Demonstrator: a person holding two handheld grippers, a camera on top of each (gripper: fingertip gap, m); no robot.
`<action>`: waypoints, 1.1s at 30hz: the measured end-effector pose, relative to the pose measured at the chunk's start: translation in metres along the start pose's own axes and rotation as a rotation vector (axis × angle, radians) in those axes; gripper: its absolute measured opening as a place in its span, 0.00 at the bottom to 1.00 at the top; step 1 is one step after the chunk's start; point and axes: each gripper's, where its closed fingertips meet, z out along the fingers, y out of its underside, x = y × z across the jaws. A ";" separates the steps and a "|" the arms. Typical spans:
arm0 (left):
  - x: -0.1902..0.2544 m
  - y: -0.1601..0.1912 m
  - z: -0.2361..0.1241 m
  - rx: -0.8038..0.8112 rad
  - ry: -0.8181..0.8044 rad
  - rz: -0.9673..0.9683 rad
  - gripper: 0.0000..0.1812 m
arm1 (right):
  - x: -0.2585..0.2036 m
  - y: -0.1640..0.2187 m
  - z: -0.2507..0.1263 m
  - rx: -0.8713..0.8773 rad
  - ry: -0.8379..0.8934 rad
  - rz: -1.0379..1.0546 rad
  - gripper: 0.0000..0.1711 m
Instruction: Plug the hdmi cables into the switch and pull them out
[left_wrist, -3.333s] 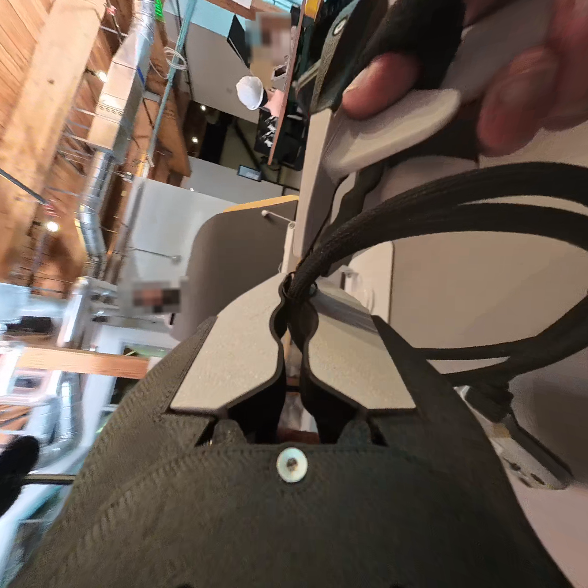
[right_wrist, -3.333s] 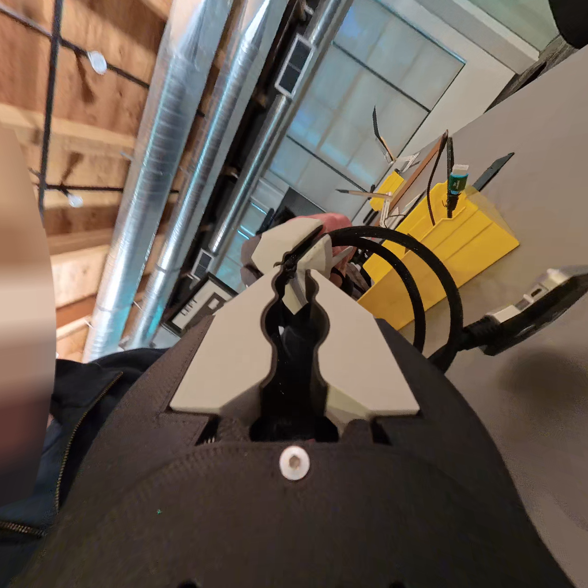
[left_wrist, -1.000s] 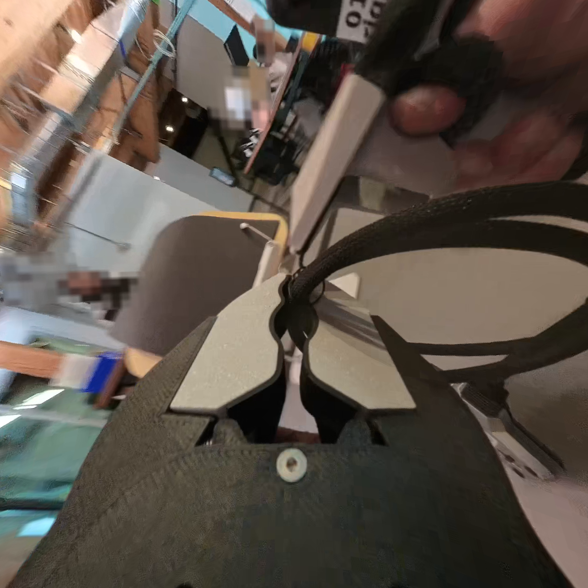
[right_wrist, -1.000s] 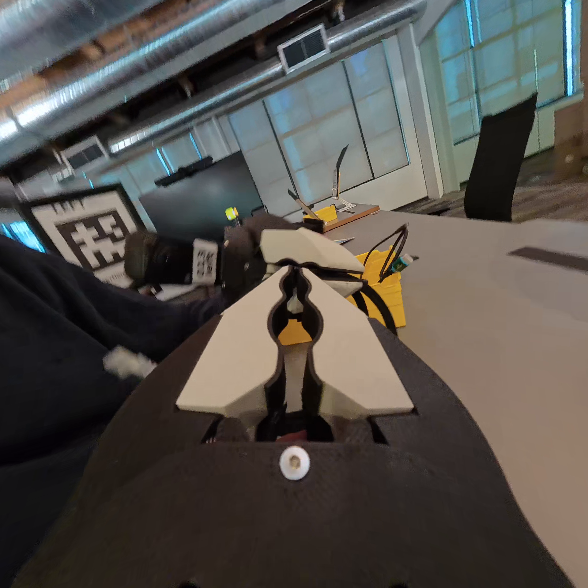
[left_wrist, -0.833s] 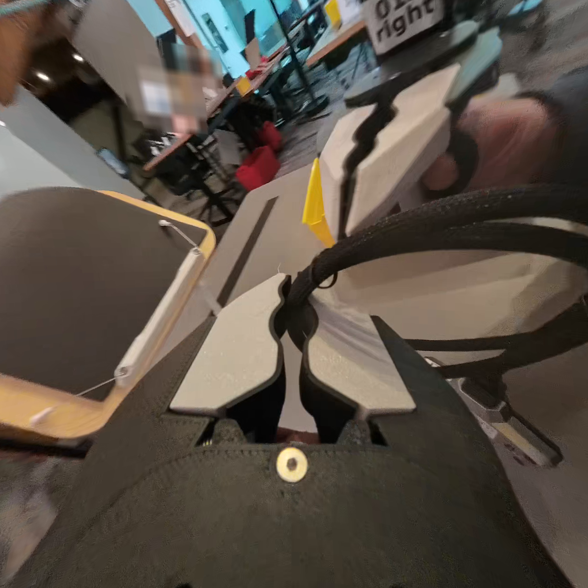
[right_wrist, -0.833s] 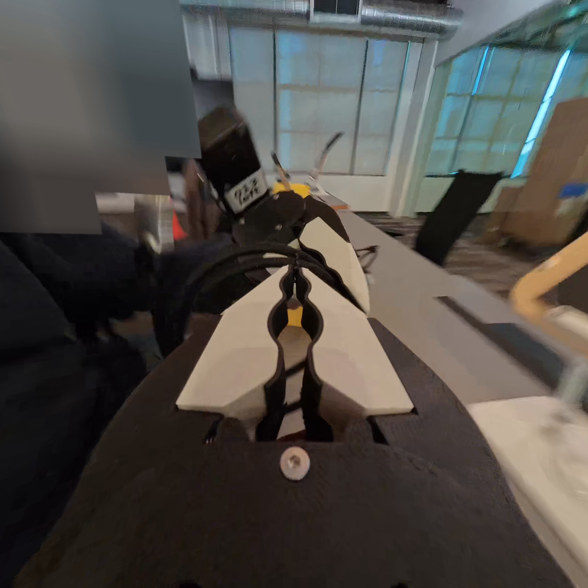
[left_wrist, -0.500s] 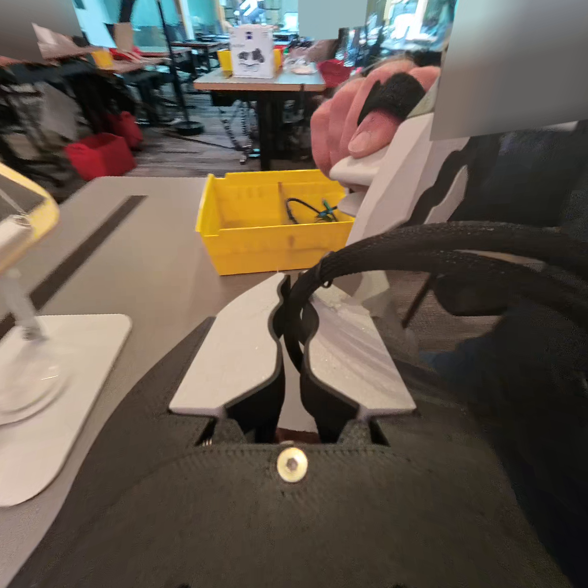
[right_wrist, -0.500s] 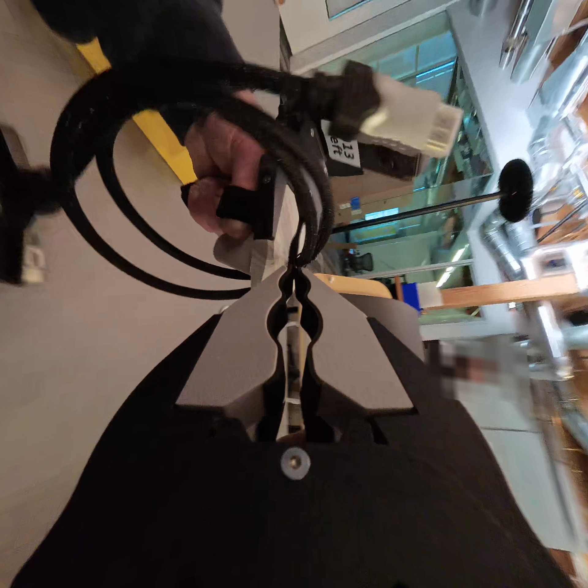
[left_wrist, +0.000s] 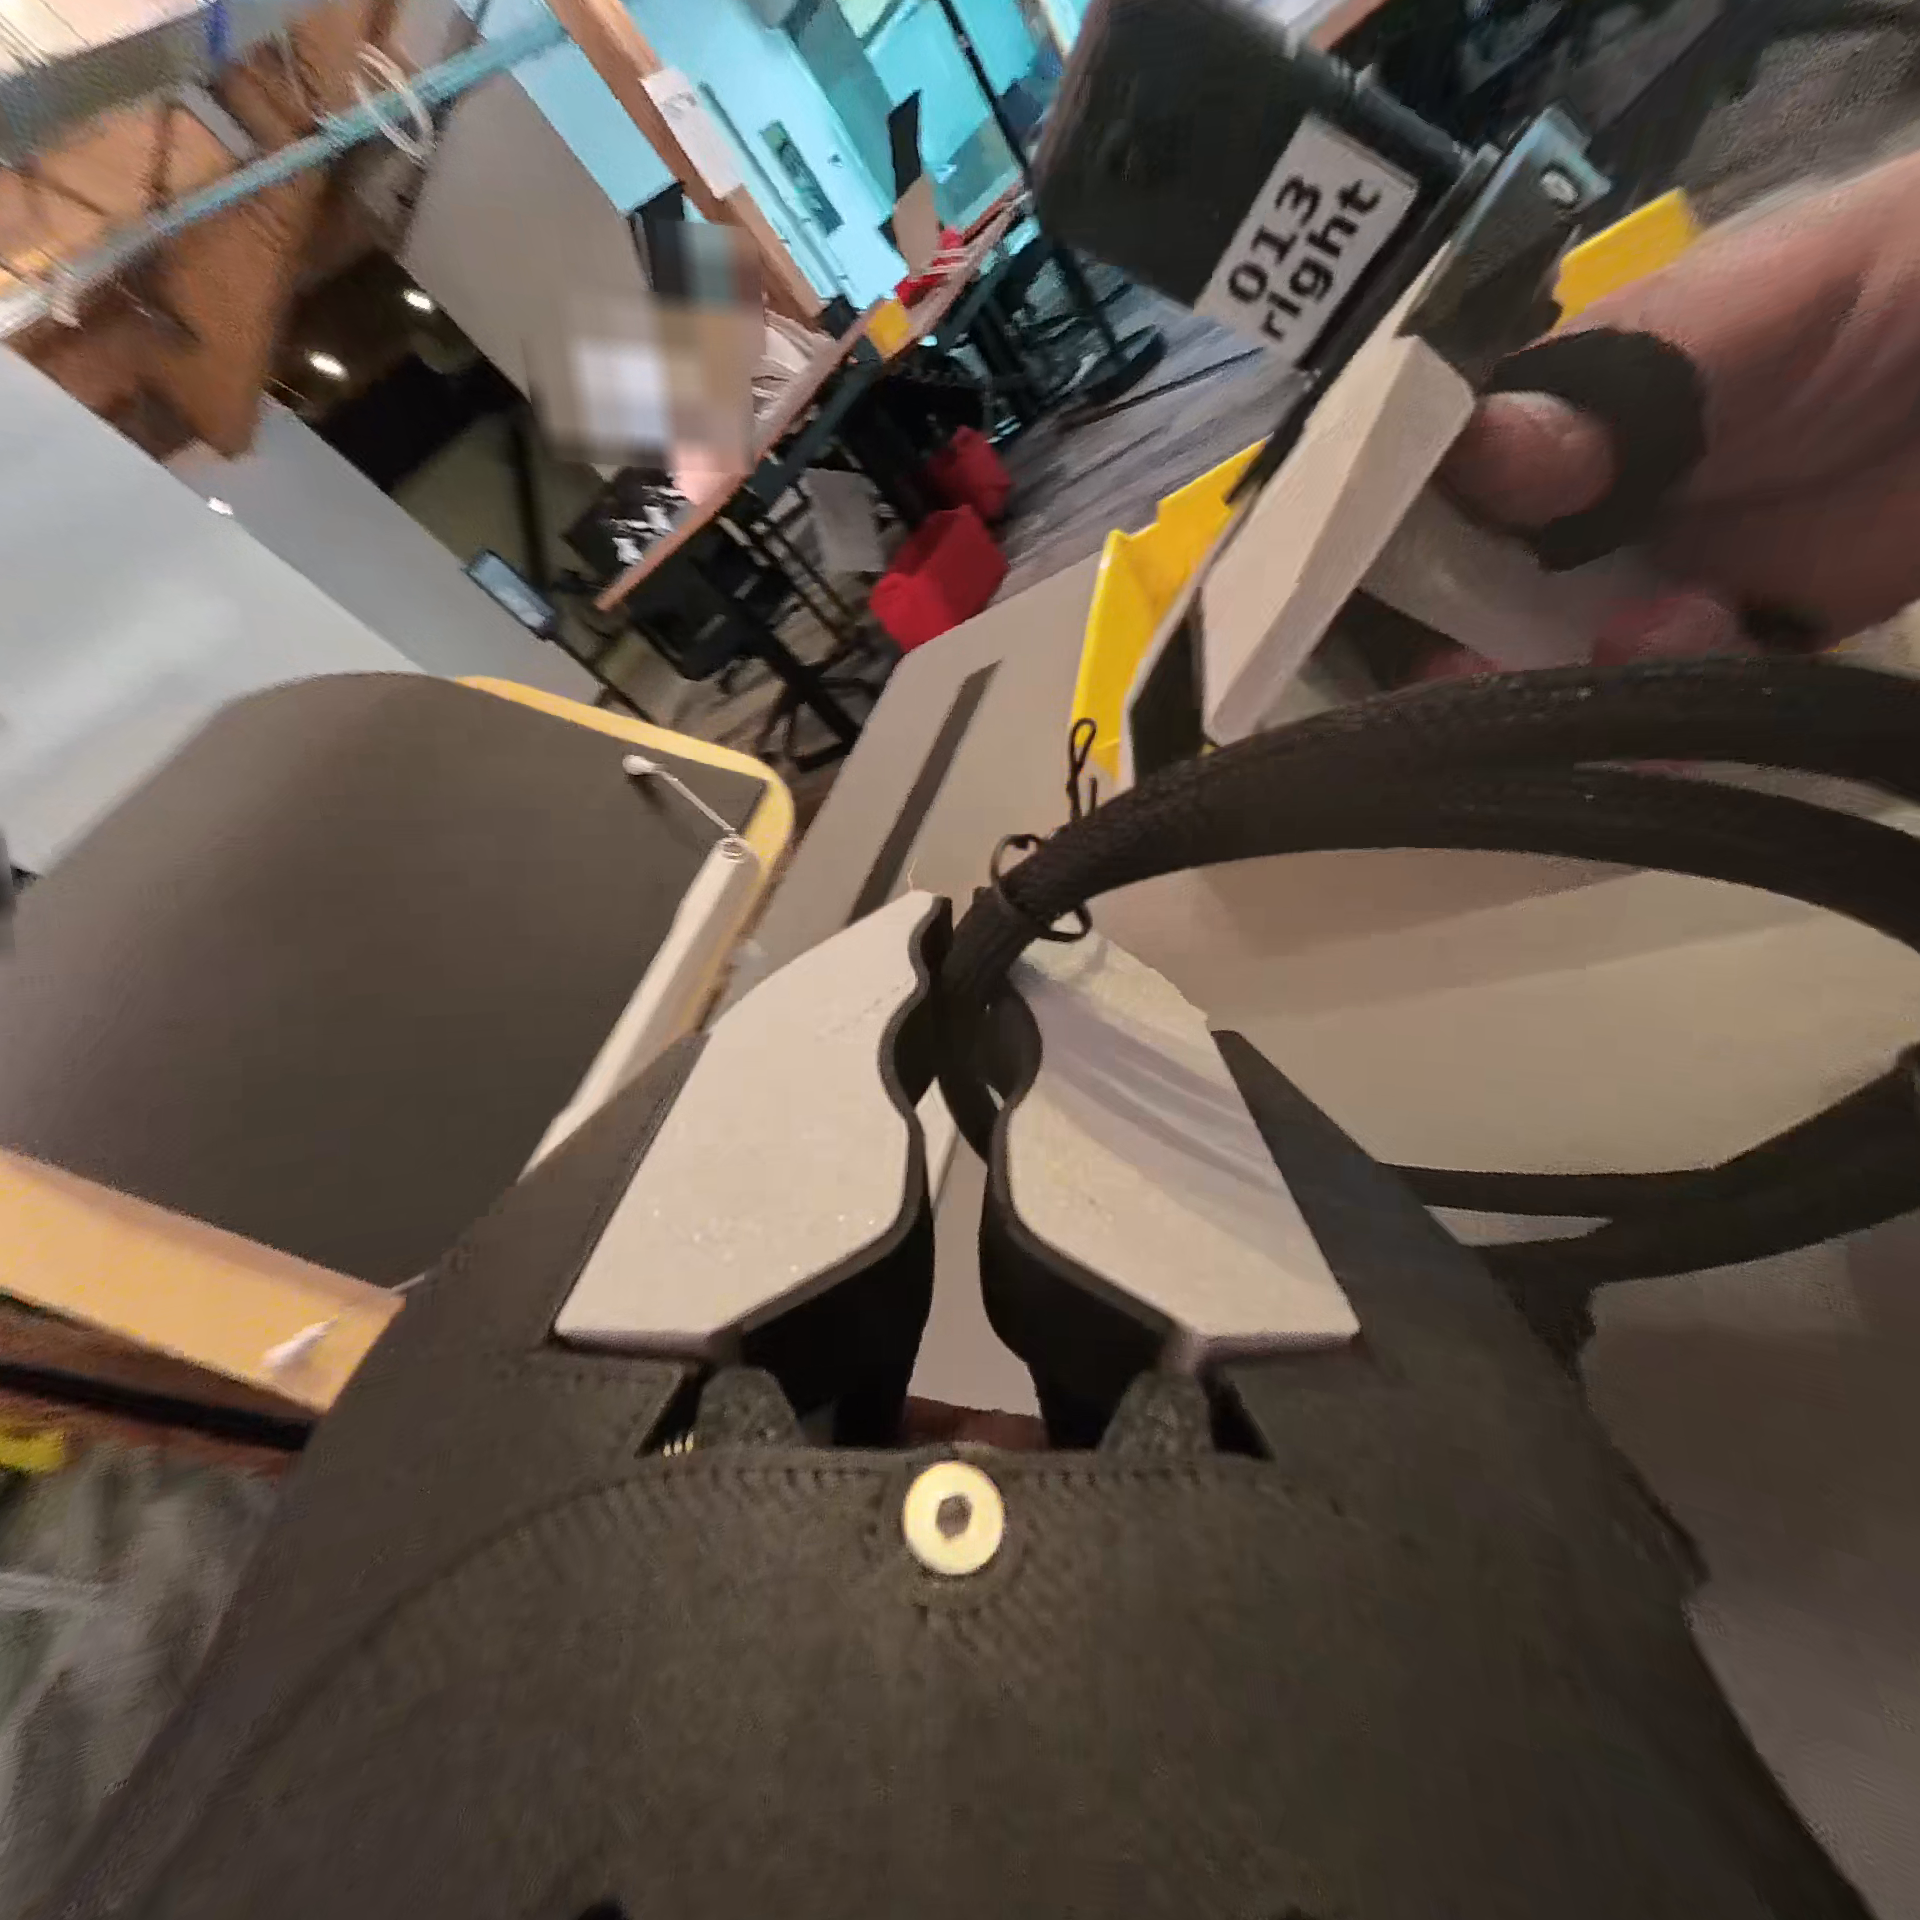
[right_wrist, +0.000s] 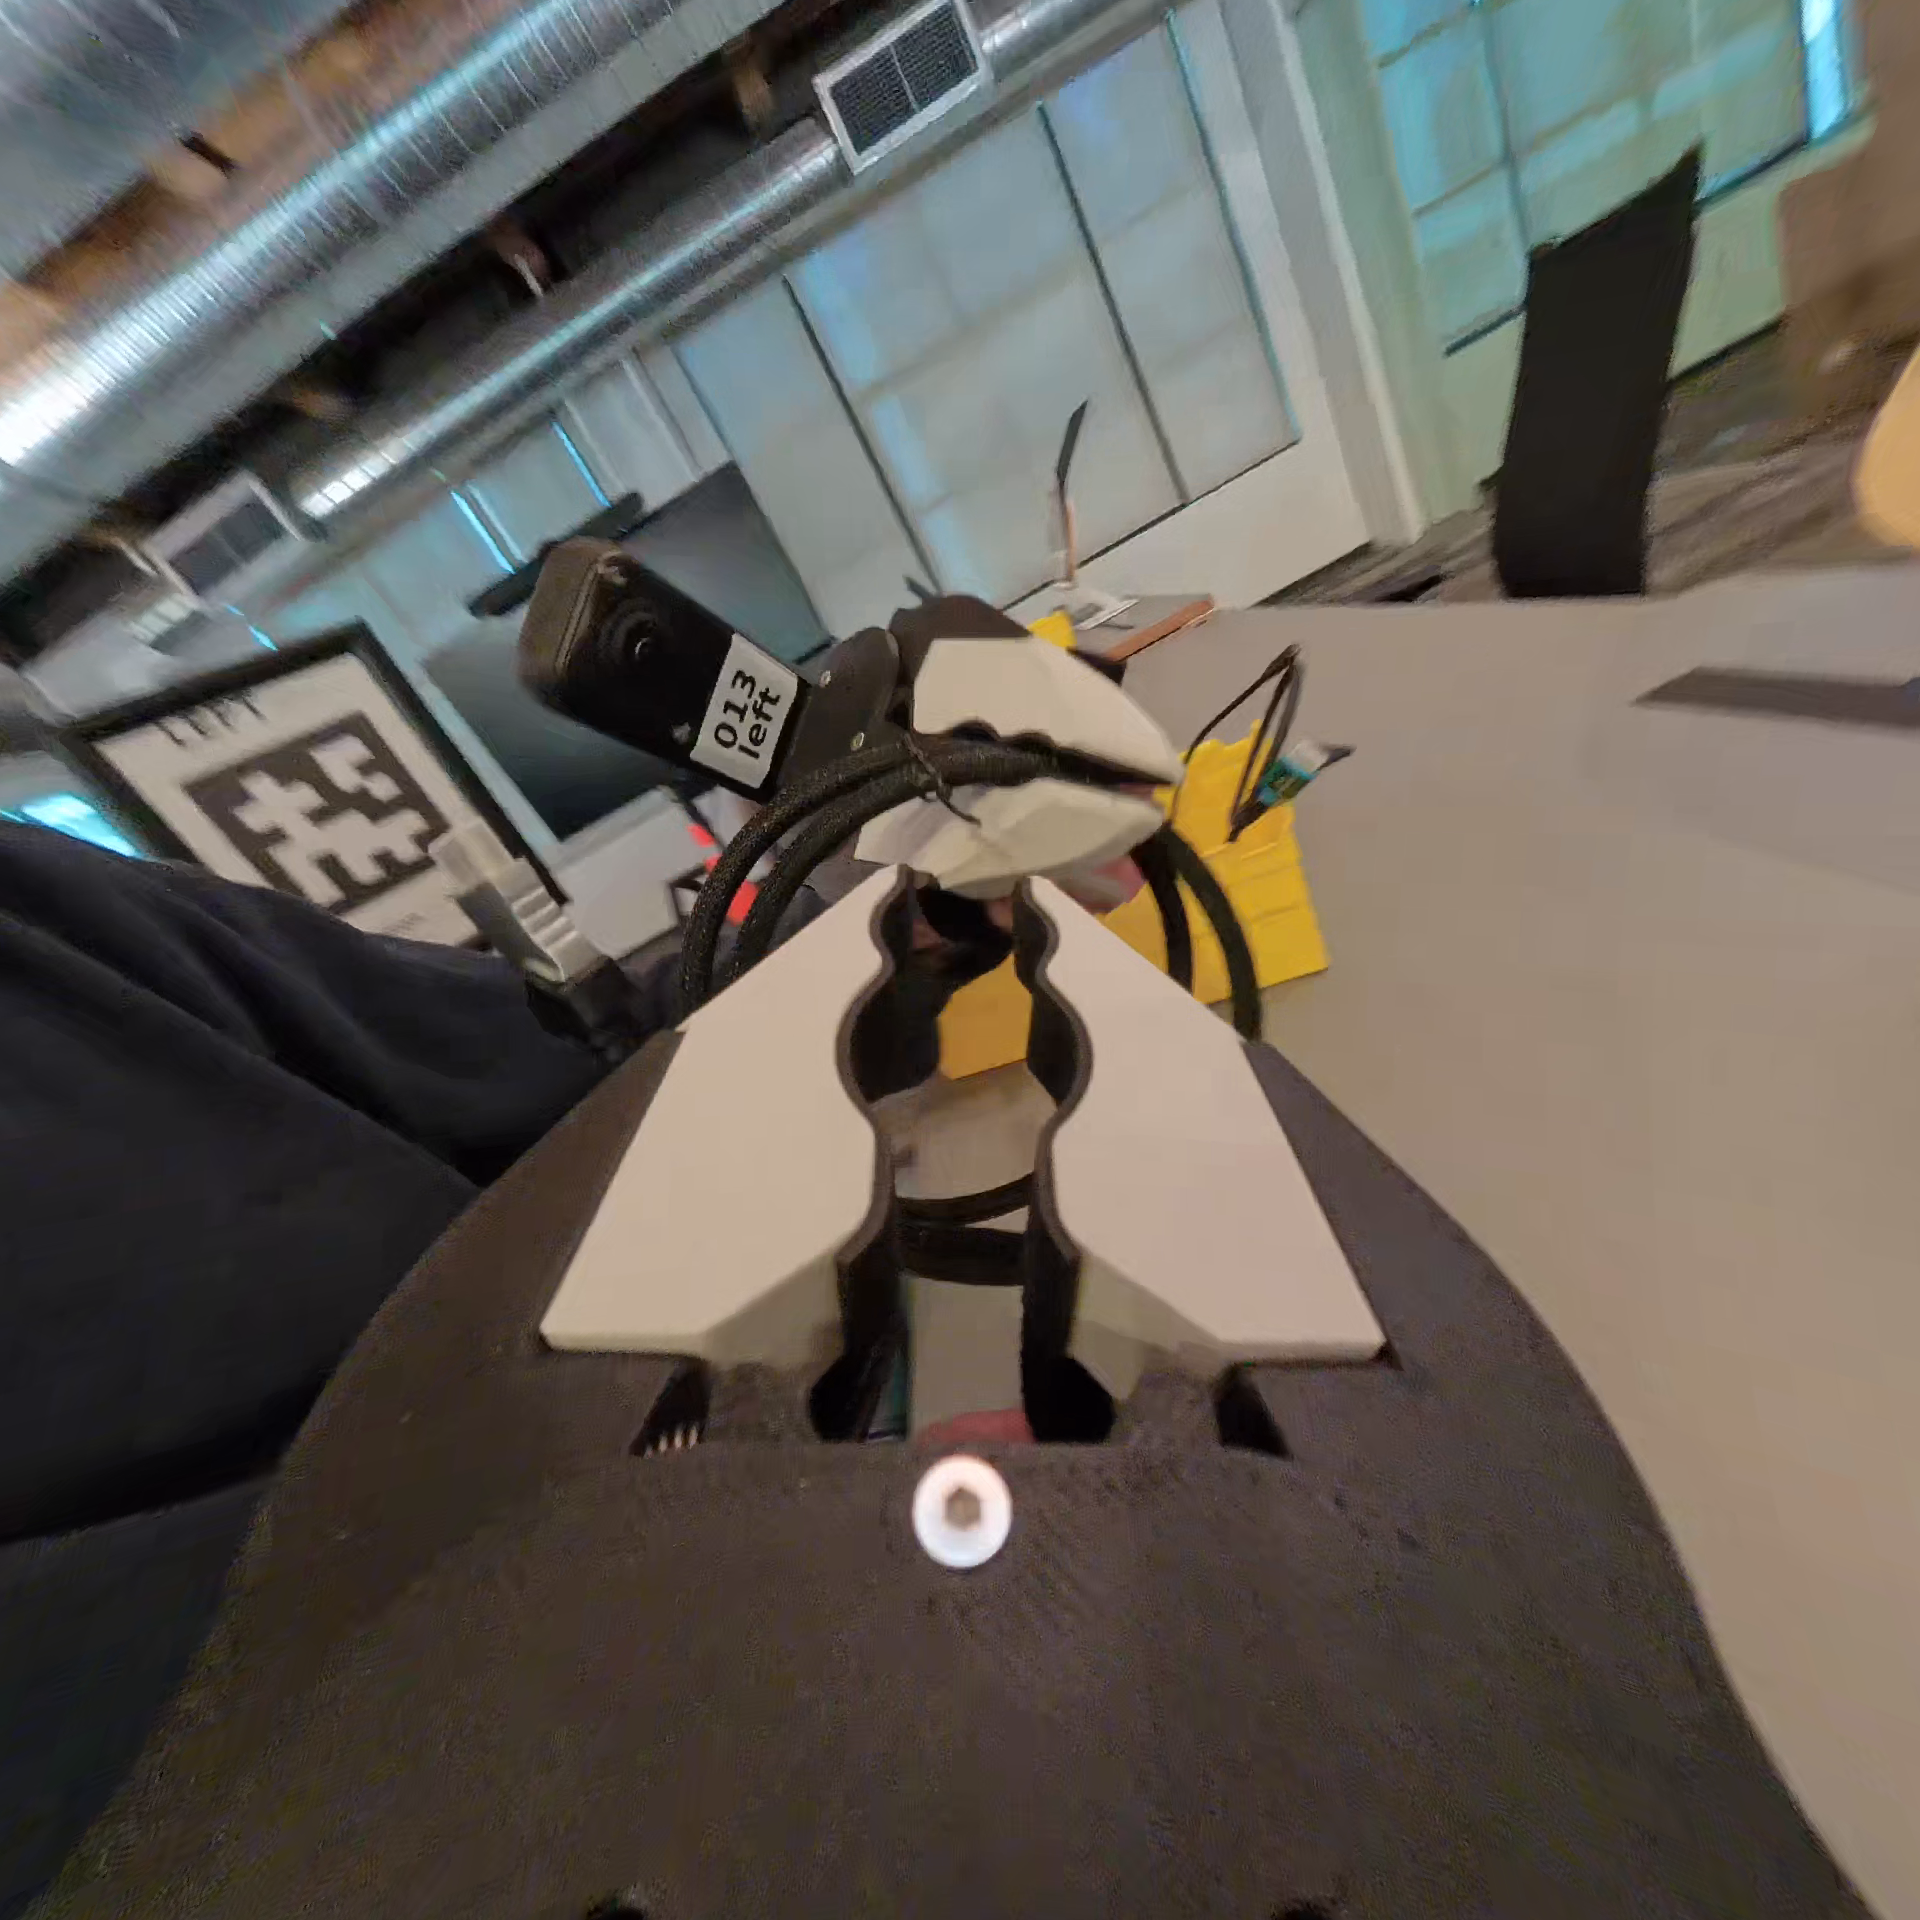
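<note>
A: Fingers of the left gripper (left_wrist: 961, 935), left wrist view?
B: Clamped on the coiled black hdmi cable (left_wrist: 1455, 769), held above the grey table (left_wrist: 1403, 997); yellow bin (left_wrist: 1127, 613) behind. Half a second ago this view faced the bin squarely.
A: Right wrist view?
B: Right gripper (right_wrist: 961, 925) parted, empty, beside the cable-holding left gripper; open tabletop to the right. Earlier it was nearly closed.

Each wrist camera sits low behind its own tongs, tilted, facing the other across the grey table (left_wrist: 1455, 997); the left tongs (left_wrist: 961, 925) appear close in the right view, and both share the yellow plastic bin (right_wrist: 1262, 904)
</note>
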 end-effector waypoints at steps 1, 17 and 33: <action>-0.002 0.000 0.001 -0.013 -0.036 0.047 0.02 | 0.001 0.002 0.002 0.006 -0.015 0.052 0.13; -0.006 0.013 0.011 -0.199 -0.316 0.521 0.02 | 0.011 0.004 0.007 0.126 -0.110 0.387 0.06; -0.007 0.010 0.008 -0.185 -0.341 0.509 0.01 | 0.009 0.007 0.002 0.168 -0.156 0.436 0.04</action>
